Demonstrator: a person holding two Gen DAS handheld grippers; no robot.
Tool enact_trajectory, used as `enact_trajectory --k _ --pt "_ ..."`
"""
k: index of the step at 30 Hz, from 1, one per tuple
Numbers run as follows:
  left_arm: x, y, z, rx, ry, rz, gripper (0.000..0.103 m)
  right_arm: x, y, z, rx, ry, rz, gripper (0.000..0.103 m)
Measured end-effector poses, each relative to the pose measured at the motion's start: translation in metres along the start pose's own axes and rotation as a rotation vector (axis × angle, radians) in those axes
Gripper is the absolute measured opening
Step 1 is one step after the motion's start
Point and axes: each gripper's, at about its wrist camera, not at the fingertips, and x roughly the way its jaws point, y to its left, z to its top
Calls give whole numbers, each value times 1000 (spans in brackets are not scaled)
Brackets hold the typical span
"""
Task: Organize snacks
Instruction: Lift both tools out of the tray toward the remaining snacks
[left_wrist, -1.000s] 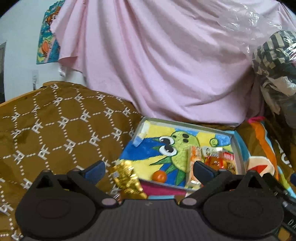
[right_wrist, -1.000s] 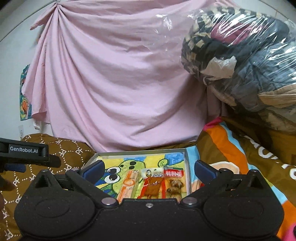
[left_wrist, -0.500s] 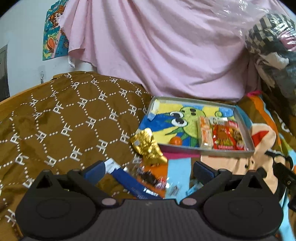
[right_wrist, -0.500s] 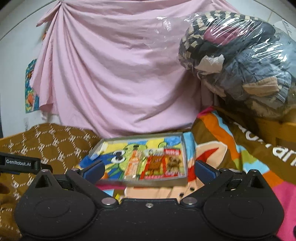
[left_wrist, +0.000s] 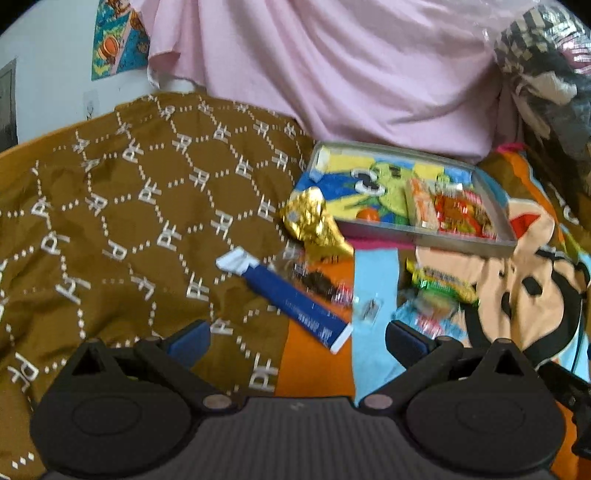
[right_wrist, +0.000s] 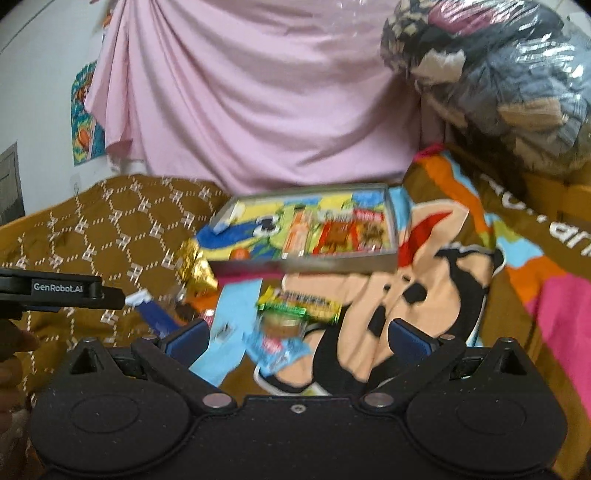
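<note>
Snacks lie in 2 groups, referenced to the tray (left_wrist: 424, 236). Inside the tray: an orange packet (left_wrist: 419, 206), red packets (left_wrist: 463, 216) at its right end, a small orange ball (left_wrist: 367, 215) against the near wall. Outside the tray, just off its near-left corner, a gold foil packet (left_wrist: 314, 225) touches the wall. Nearer you than the tray: a blue bar (left_wrist: 295, 299), a dark clear-wrapped candy (left_wrist: 319, 282), a green-yellow packet (right_wrist: 299, 304) and a light blue packet (right_wrist: 275, 347) on the cartoon blanket (right_wrist: 424, 295). The brown patterned cloth (left_wrist: 129, 221) lies left of the tray. Your left gripper (left_wrist: 295, 338) is spread wide, holding nothing. Your right gripper (right_wrist: 299, 336) is likewise wide apart and empty. Both views are slightly blurred.
</note>
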Motion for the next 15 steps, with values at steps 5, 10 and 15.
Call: enact_trajectory --k 5,10,15 --pt "11 4 -14 21 48 21 103 16 7 -8 -22 98 2 102" --pt "21 3 -19 25 89 22 103 32 10 -16 -39 178 2 102" --pt "26 0 -20 41 122 36 103 41 13 -20 -50 213 14 102"
